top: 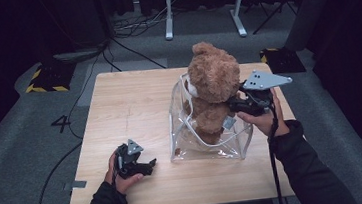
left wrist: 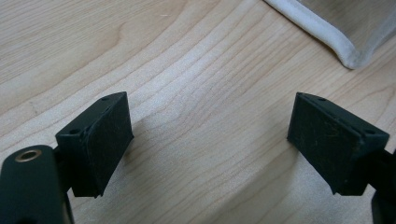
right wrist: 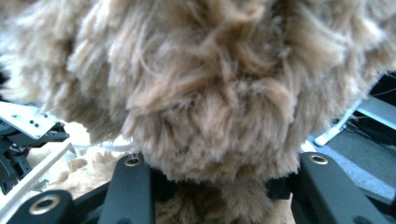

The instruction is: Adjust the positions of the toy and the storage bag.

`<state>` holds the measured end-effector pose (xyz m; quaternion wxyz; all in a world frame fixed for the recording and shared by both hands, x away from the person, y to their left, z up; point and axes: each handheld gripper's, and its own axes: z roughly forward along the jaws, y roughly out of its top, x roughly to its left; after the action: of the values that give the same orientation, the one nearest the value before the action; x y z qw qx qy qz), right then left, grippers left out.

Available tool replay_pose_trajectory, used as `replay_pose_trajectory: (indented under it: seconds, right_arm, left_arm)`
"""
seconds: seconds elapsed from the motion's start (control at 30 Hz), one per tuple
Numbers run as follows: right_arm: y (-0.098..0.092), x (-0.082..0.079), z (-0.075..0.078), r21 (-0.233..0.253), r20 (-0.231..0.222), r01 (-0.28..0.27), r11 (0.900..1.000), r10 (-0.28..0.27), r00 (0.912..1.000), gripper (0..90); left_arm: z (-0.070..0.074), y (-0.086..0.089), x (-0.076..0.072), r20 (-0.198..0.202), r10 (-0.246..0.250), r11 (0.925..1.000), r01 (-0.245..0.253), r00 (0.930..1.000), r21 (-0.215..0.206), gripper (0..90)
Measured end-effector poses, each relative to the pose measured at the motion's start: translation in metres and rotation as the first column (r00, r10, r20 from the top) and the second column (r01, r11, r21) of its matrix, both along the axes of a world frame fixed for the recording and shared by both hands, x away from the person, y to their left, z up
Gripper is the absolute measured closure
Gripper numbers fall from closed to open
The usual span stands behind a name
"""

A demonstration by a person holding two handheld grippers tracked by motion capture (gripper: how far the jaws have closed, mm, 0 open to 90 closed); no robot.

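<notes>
The brown teddy bear [top: 212, 86] sits upright inside a clear plastic bag [top: 233, 144] on the wooden table [top: 120, 113], directly in front of the right tongs [top: 234, 106]. These tongs are clenched on the bear's neck, just under the head; in the right gripper view the fur [right wrist: 205, 93] bulges between the two black jaws. The left tongs [top: 147, 165] rest low on the table, well apart from the bear, jaws released and wide, with a bag corner [left wrist: 348, 53] just ahead of them.
</notes>
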<state>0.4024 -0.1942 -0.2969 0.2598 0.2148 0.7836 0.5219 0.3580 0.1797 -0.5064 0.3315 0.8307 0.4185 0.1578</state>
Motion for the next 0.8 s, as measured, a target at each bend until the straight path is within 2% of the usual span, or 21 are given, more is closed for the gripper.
replay_pose_trajectory:
  seconds: [0.33,0.8]
  right_arm:
    - [-0.004,0.003,-0.008,-0.039,-0.029,0.003,0.999,-0.005,0.9996,54.7]
    - [-0.006,0.008,-0.02,-0.086,-0.08,-0.023,0.996,0.016,0.9967,51.6]
  left_arm:
    - [0.0,0.0,0.0,0.0,0.001,1.0,-0.001,1.0,-0.001,13.9]
    - [0.0,0.0,0.0,0.0,0.001,1.0,-0.001,1.0,-0.001,13.9]
